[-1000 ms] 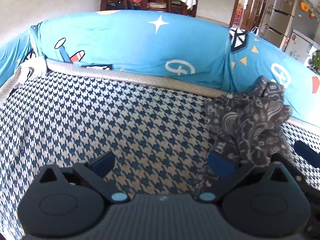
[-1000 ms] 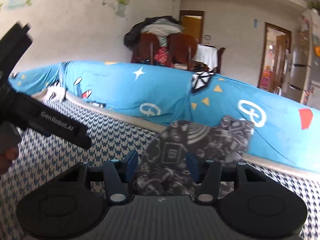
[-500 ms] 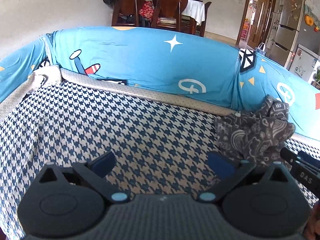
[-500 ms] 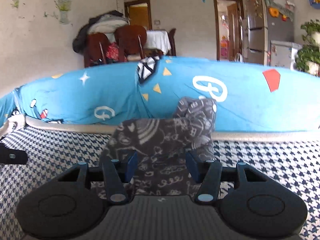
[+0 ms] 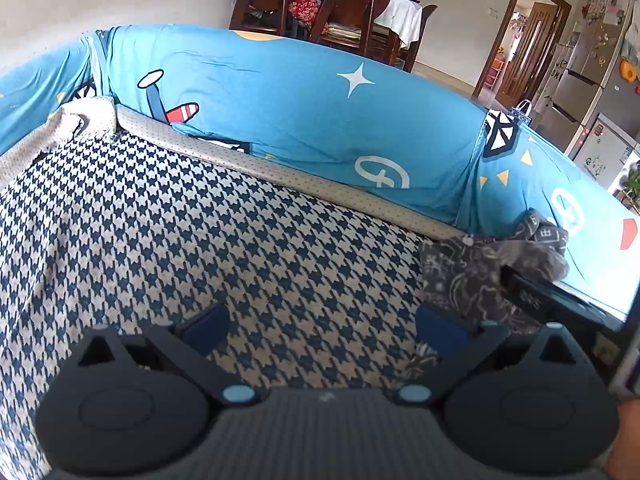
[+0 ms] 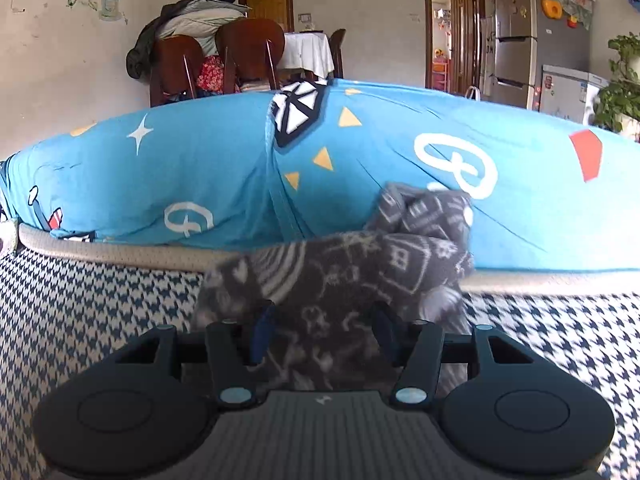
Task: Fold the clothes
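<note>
left gripper (image 5: 322, 322): fingers wide apart, empty, over the houndstooth cover (image 5: 200, 240)
right gripper (image 6: 322, 330): fingers spread either side of the garment (image 6: 340, 288); cannot tell if pinching
garment: dark grey, white print, bunched on the cover against the blue backrest (image 6: 200, 168); in the left view it lies far right (image 5: 472, 276), the right gripper's black body just beside it

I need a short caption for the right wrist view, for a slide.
Right gripper with its jaws around a bunched dark patterned garment on a houndstooth cover, blue cushions behind.
</note>
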{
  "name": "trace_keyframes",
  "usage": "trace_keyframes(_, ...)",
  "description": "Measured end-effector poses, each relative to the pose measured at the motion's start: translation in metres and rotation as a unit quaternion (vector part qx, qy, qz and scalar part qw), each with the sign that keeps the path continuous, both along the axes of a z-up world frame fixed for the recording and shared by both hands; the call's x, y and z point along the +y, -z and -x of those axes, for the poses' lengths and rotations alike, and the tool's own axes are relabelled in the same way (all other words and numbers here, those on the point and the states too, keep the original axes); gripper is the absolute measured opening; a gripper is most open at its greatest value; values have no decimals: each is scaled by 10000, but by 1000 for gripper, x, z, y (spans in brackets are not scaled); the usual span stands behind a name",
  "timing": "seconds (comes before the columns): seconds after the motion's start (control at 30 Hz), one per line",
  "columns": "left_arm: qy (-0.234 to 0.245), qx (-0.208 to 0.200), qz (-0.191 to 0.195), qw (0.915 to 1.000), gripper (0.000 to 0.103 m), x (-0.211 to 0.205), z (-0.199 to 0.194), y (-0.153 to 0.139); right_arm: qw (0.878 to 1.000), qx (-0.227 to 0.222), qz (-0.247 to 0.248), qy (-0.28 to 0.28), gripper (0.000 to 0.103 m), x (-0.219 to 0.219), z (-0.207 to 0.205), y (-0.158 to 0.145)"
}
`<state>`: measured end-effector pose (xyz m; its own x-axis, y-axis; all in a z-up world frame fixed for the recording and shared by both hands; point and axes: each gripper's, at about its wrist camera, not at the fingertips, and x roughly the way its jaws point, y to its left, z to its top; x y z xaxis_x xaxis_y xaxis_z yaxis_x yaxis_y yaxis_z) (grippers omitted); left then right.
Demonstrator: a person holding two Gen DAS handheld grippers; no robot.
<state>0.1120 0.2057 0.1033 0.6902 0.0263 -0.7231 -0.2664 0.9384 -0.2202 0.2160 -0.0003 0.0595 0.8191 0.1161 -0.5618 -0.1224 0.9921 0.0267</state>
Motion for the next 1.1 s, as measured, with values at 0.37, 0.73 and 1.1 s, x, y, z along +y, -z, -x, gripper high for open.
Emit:
trace_keyframes(0.37,-173,217,394,9988,103,22,-5,12,9975,334,148,-604,62,51,-50,42)
trace_keyframes(0.73,-8,288,506,9983,103,21,-5,15,9957,-155,559,-725,75,63,-23,46)
trace_keyframes(1.1,-125,331,714,9968,103,36,-4,20,9985,-452,253,-167,75,15,0,13)
